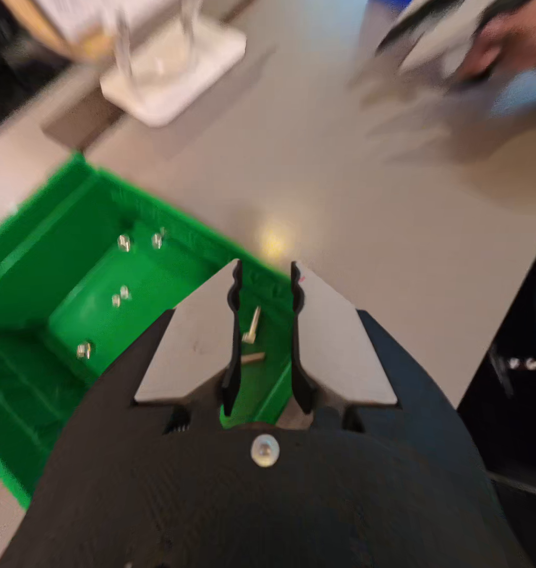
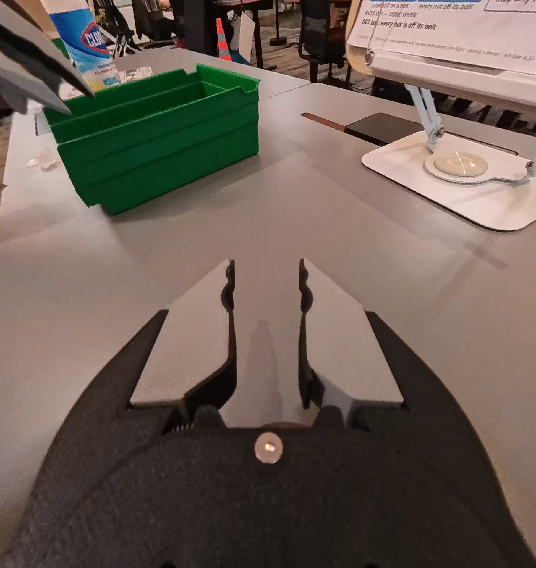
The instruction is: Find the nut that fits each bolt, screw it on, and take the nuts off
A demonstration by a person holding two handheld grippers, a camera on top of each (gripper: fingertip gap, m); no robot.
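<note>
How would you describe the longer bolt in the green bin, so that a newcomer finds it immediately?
Start at the green bin on the grey table. Look between the fingers of the left tool. The longer bolt has a square-looking head and points away; the shorter piece nearer the camera lies crosswise.

Probably an office or lab: grey desks (image 2: 291, 215), rolling chairs (image 2: 322, 33) (dim background), an orange traffic cone (image 2: 223, 41).

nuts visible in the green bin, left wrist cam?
5 nuts: two at the far end, two touching mid-floor, one nearer. Blurred; the left gripper may hide more.
</note>
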